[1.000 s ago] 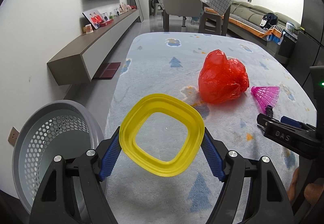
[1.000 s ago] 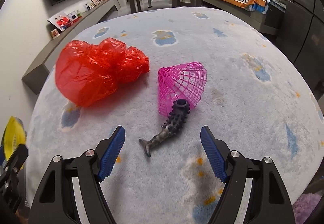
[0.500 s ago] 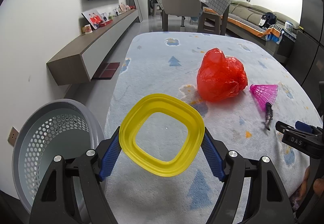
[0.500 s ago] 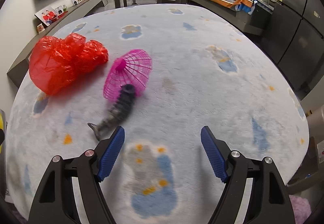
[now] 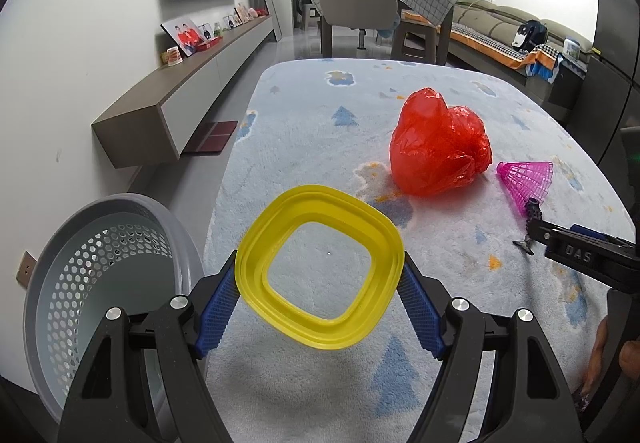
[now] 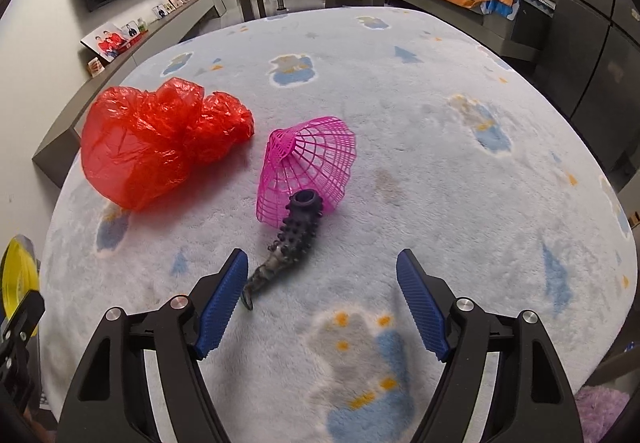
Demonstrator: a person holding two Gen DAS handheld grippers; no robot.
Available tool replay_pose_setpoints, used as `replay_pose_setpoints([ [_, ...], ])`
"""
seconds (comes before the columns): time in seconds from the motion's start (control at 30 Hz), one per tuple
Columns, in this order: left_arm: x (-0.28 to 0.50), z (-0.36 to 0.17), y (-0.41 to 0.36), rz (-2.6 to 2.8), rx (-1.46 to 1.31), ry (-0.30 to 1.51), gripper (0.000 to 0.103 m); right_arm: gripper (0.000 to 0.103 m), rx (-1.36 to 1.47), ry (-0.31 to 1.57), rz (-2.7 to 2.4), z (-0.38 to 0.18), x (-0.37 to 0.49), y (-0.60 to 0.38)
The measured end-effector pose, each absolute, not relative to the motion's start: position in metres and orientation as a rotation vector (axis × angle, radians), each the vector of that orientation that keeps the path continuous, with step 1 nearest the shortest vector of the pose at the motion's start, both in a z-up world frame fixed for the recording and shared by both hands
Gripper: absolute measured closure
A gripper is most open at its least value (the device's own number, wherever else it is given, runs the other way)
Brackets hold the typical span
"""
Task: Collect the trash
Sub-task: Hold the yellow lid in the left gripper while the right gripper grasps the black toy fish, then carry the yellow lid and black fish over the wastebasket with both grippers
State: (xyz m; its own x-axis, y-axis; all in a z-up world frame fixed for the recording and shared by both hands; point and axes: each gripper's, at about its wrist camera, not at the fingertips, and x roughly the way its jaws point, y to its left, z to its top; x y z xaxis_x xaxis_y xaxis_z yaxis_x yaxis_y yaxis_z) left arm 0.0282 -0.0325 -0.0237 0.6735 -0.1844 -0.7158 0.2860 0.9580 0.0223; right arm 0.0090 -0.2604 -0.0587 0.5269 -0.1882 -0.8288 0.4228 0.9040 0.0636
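My left gripper is shut on a yellow square plastic ring, held above the rug beside a grey perforated waste basket at the lower left. A crumpled red plastic bag lies on the rug, with a pink mesh cone to its right. In the right wrist view my right gripper stands open above the rug. A dark spiky fish-shaped piece lies just ahead of its left finger, touching the pink mesh cone. The red bag sits further left.
A pale blue patterned rug covers the floor. A low wall shelf with photos runs along the left. A table and chair stand beyond the rug, a sofa at the back right, dark cabinets on the right.
My right gripper swung away to the right half a second ago and has come back toward the spiky piece and cone. The left gripper with the yellow ring has not moved.
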Motion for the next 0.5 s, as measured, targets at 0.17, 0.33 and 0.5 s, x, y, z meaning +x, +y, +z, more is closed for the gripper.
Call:
replay_pose_setpoints([
  [0.17, 0.029, -0.024, -0.033, -0.266, 0.134, 0.791, 0.030, 0.040, 0.260, 0.974, -0.381, -0.067, 0.021, -0.257],
  [0.33, 0.029, -0.025, -0.033, -0.267, 0.132, 0.790, 0.030, 0.060, 0.232, 0.961, -0.379, -0.066, 0.021, -0.253],
  [0.5, 0.029, -0.024, -0.033, -0.268, 0.131, 0.790, 0.030, 0.085, 0.245, 0.958, -0.339, -0.064, 0.014, -0.255],
])
